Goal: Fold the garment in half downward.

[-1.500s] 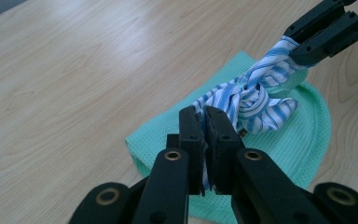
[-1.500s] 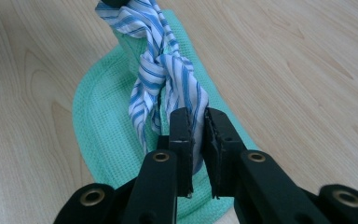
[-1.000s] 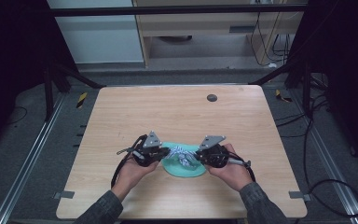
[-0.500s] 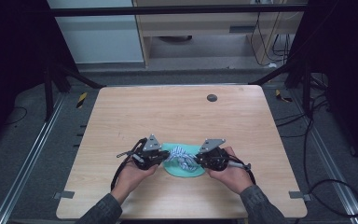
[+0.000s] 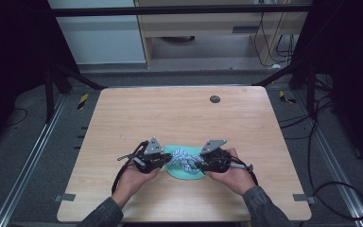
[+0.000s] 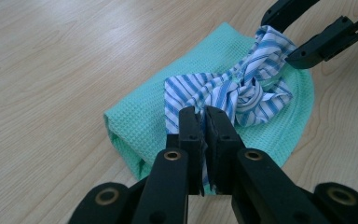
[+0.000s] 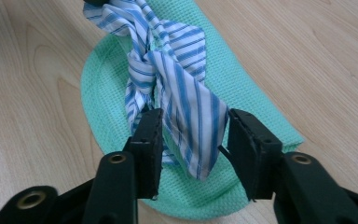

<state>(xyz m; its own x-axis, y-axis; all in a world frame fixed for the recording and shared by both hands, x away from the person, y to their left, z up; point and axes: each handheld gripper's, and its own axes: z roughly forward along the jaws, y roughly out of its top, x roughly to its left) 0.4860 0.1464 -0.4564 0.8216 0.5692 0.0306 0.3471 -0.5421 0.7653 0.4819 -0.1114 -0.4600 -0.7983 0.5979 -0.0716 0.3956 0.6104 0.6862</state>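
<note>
high view / table: light wood table (image 5: 179, 118) fills mid frame, dark round spot (image 5: 214, 99) upper centre of the top.
high view / cloths: green cloth (image 5: 185, 171) lies flat, lower centre of frame, near the table's front edge; striped cloth (image 5: 184, 157) bunched on top of it.
high view / left gripper (image 5: 166, 161): lower centre-left, held in a hand, tips at the left end of the striped cloth.
high view / right gripper (image 5: 199, 163): lower centre-right, tips at the right end of the striped cloth. Jaw gap too small to read here.
left gripper view / own claw: left gripper jaws rise from bottom centre, almost touching, pinching an end of the striped cloth (image 6: 233, 88); fabric runs down between the pads.
left gripper view / cloths: striped cloth knotted mid frame, right of centre; green cloth (image 6: 135, 121) under it, spread from centre left to right edge.
left gripper view / other claw: right gripper in upper right corner, black jaws on either side of the far striped end.
right gripper view / own claw: right gripper (image 7: 193, 135) jaws stand clearly apart, just been opening; loose striped end hangs between them, pads not pressing on it.
right gripper view / cloths: striped cloth (image 7: 168, 70) runs from upper left down to centre, knot at mid height; green cloth (image 7: 242, 93) beneath on the wood, centre to lower right.
</note>
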